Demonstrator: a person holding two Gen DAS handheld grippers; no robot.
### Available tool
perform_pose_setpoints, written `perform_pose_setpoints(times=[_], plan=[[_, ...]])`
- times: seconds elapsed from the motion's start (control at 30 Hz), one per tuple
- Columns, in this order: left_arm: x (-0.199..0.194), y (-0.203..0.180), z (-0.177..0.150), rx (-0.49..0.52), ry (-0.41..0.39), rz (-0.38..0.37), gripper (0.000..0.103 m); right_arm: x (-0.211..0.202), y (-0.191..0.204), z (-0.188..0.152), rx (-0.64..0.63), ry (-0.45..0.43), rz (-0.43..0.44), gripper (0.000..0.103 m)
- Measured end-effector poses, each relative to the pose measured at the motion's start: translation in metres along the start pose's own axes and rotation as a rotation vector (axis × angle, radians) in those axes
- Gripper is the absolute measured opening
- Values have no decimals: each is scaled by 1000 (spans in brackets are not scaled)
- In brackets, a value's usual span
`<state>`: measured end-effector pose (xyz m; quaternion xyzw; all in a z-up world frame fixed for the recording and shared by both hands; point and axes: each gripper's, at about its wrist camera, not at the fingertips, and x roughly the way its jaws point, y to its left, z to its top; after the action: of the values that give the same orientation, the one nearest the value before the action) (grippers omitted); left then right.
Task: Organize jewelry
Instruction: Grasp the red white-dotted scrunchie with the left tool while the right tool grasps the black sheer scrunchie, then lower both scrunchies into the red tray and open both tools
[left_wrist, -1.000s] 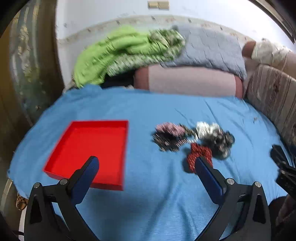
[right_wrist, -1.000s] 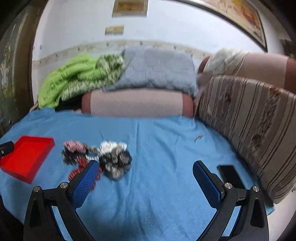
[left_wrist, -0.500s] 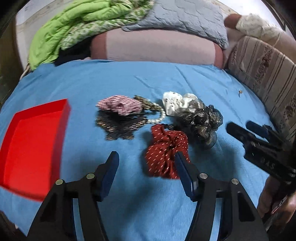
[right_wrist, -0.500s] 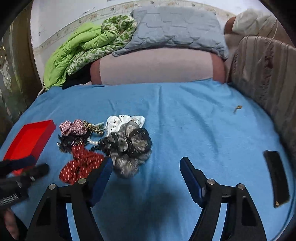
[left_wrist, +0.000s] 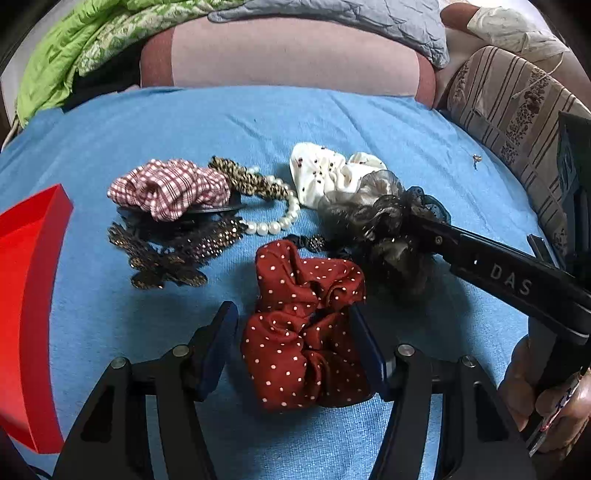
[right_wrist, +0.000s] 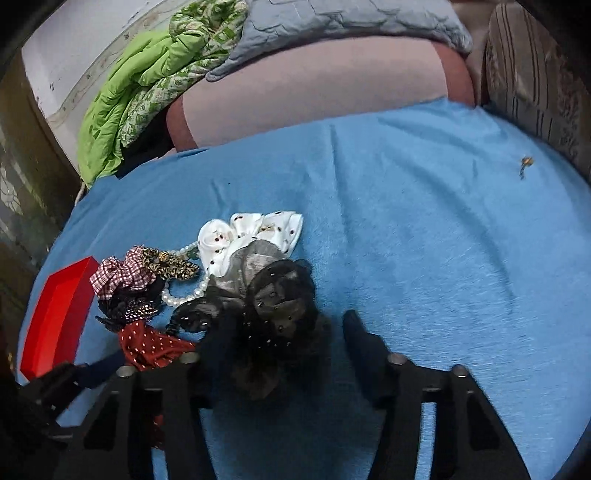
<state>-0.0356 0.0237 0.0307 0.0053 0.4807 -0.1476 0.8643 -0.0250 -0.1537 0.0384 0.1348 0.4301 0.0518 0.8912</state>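
A pile of hair ties and jewelry lies on the blue sheet (left_wrist: 147, 332). My left gripper (left_wrist: 295, 325) is open, its blue fingers either side of a red polka-dot scrunchie (left_wrist: 303, 332). My right gripper (right_wrist: 284, 328) is open around a black sheer scrunchie (right_wrist: 280, 306), which also shows in the left wrist view (left_wrist: 388, 229). Behind lie a checked pink scrunchie (left_wrist: 170, 188), a leopard tie (left_wrist: 247, 181), a pearl bracelet (left_wrist: 273, 225), a white dotted scrunchie (left_wrist: 328, 173) and dark beaded pieces (left_wrist: 166, 251). A red tray (left_wrist: 26, 295) stands at the left.
A pink bolster (left_wrist: 291, 55), grey pillow (left_wrist: 351, 14) and green quilt (left_wrist: 74, 48) line the back. A striped cushion (left_wrist: 517, 110) is at the right. A small gold item (right_wrist: 524, 162) lies on the sheet at the far right.
Both grippers have moved forward and down to the pile. The left now straddles the red scrunchie, the right straddles the black one. The jaws are narrower than before.
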Motion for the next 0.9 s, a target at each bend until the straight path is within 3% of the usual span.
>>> perform_pose_setpoints(times=[0.07,0.1,0.2,0.5,0.67,0.9], plan=[[3,0,-1,-12,34,-27,7,0,1,-1,5,3,6,31],[3,1,-2,-18,47,-31,7,-2,1,-1,5,2,11,23],[-13,2,-6,-33,18,-49,6,-11,6,-4,2,-10,6,17],[-99,36,-13,-76,-122,-106,6,-67,36,-2,-42,-80,14,15],[-131,91,-12,-154,-209,-27,6,-92,78,8,-113,-112,66,15],[-131,187,-10,-270,-208,156,7,-73,163,14,-226,-46,172,15]])
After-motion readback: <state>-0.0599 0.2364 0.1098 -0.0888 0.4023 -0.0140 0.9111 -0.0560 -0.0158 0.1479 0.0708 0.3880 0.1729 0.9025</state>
